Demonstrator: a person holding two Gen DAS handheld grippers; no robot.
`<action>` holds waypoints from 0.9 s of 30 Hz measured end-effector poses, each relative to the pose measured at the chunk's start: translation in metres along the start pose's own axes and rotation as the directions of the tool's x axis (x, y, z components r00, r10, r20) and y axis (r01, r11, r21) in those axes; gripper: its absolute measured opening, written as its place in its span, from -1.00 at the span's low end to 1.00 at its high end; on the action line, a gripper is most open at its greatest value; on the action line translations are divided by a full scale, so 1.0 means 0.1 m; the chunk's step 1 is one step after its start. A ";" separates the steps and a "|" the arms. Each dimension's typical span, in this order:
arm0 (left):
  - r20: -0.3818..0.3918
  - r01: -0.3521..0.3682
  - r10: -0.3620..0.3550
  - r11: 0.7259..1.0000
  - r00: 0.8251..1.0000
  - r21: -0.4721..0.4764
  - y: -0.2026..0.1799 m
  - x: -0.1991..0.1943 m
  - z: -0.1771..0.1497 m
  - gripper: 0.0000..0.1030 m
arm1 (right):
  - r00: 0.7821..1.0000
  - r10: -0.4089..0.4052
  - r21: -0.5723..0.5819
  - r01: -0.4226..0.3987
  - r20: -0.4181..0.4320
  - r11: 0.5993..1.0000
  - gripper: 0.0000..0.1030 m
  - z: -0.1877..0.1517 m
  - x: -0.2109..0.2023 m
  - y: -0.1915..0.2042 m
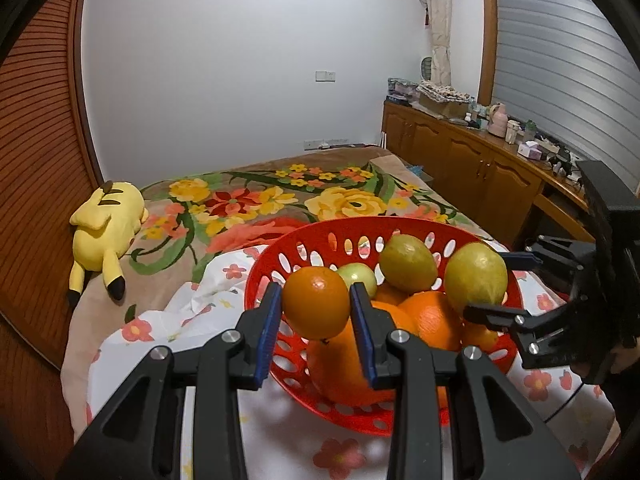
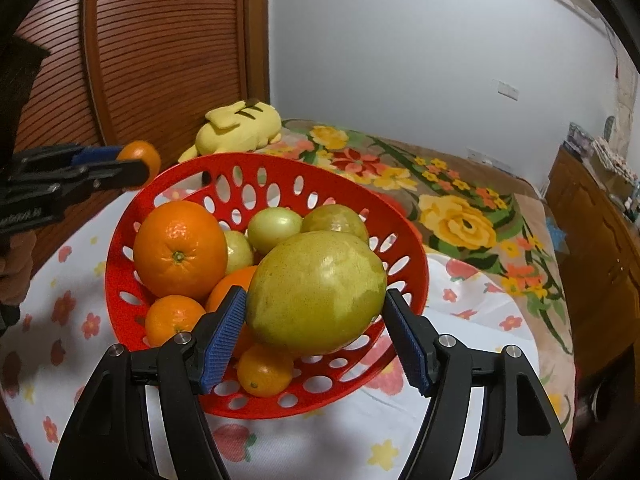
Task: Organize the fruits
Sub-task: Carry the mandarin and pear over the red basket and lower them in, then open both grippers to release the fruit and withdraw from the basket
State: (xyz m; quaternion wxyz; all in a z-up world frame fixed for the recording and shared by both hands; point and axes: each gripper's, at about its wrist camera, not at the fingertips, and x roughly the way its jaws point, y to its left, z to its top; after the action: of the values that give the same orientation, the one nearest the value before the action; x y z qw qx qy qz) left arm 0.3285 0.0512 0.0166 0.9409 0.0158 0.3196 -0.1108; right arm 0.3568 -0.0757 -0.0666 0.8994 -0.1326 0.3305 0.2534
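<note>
A red basket (image 2: 120,280) with oval holes sits on a flowered white sheet (image 2: 60,320) on the bed (image 1: 240,200). In it lie a big orange (image 2: 180,250) at the left, a smaller one (image 2: 174,318) just near of it, another small orange (image 2: 264,372) at the near edge, and several green fruits (image 2: 274,224) toward the far side. More orange fruit underneath is mostly hidden.

The left tool (image 1: 316,312) is closed tight on a small orange (image 1: 316,304), held above the basket's left near rim. The right tool (image 2: 316,316) has its jaws about halfway apart on a large yellow-green fruit (image 2: 316,292), held over the basket's right near side; both pads meet its sides.

A yellow plush toy (image 1: 106,224) lies at the bed's far left. Clutter on the wooden cabinet (image 1: 460,152) at the right is too small to identify.
</note>
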 end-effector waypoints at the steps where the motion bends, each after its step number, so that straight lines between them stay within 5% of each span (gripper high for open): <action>1: -0.003 0.000 0.000 1.000 1.000 -0.001 0.01 0.02 0.01 -0.37 | 1.000 -0.002 0.002 0.002 0.004 1.000 0.40 0.00 0.00 0.00; 20: -0.063 0.001 -0.001 1.000 0.998 0.010 -0.01 0.36 0.10 -0.36 | 0.998 0.007 0.035 -0.009 0.060 0.999 0.41 -0.02 -0.23 -0.03; 27: -0.053 -0.010 0.010 1.000 0.999 0.011 -0.01 0.31 0.10 -0.16 | 0.997 0.014 0.045 -0.017 0.073 0.999 0.41 -0.07 -0.31 -0.01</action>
State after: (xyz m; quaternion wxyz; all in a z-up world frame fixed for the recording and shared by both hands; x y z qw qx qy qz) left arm 0.3576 0.0434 0.0057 0.9325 0.0252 0.3438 -0.1073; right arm 0.3336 -0.0909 -0.0509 0.9117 -0.1001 0.3043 0.2572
